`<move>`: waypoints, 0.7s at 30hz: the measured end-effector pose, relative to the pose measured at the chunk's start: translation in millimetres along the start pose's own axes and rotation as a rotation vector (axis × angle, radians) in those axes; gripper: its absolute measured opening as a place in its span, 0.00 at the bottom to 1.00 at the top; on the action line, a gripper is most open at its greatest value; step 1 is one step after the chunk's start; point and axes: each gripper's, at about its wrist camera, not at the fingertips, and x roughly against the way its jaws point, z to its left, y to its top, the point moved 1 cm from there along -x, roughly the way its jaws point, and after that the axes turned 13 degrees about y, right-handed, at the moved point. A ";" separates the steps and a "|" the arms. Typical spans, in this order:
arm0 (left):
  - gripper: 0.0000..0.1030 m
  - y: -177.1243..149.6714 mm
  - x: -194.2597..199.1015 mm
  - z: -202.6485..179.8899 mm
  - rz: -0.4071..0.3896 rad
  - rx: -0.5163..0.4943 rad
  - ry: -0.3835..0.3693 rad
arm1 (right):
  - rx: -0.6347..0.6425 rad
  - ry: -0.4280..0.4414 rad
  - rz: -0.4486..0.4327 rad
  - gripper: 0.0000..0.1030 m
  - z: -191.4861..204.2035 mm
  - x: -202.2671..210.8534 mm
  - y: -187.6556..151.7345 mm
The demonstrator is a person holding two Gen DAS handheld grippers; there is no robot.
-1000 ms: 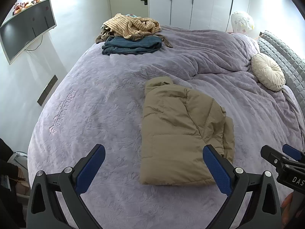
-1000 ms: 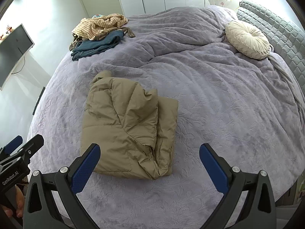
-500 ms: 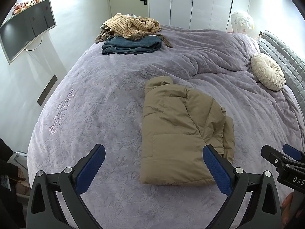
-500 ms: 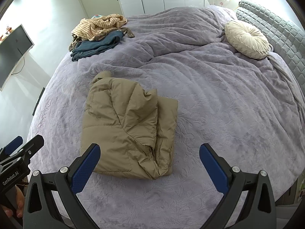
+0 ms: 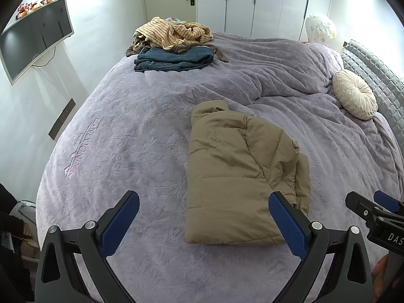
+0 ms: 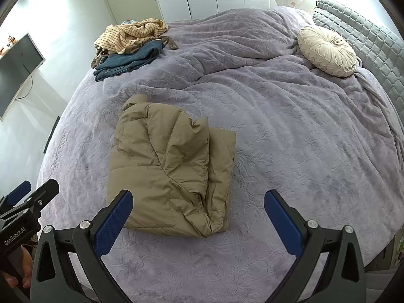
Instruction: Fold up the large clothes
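A tan puffer jacket (image 5: 234,176) lies folded on the purple bedspread (image 5: 126,139), collar pointing away from me. It also shows in the right wrist view (image 6: 166,169), with a bunched edge on its right side. My left gripper (image 5: 204,214) is open and empty, held above the bed's near edge, its right finger over the jacket's near right corner. My right gripper (image 6: 198,214) is open and empty, above the jacket's near edge. Neither touches the jacket.
A pile with folded jeans (image 5: 174,59) and a striped garment (image 5: 171,34) sits at the bed's far left corner. A round cream cushion (image 5: 353,97) lies by the grey headboard (image 5: 373,75) on the right. A wall screen (image 5: 32,48) hangs left.
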 end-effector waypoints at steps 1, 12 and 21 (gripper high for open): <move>0.99 -0.1 0.2 0.0 0.000 0.000 0.001 | 0.000 0.000 0.000 1.00 -0.1 0.1 0.0; 0.99 1.0 -0.2 0.0 0.001 -0.001 0.001 | -0.002 0.000 0.000 1.00 0.9 0.0 -0.8; 0.99 0.0 0.5 0.6 0.001 0.003 0.002 | -0.002 0.000 -0.001 1.00 0.6 0.1 -0.6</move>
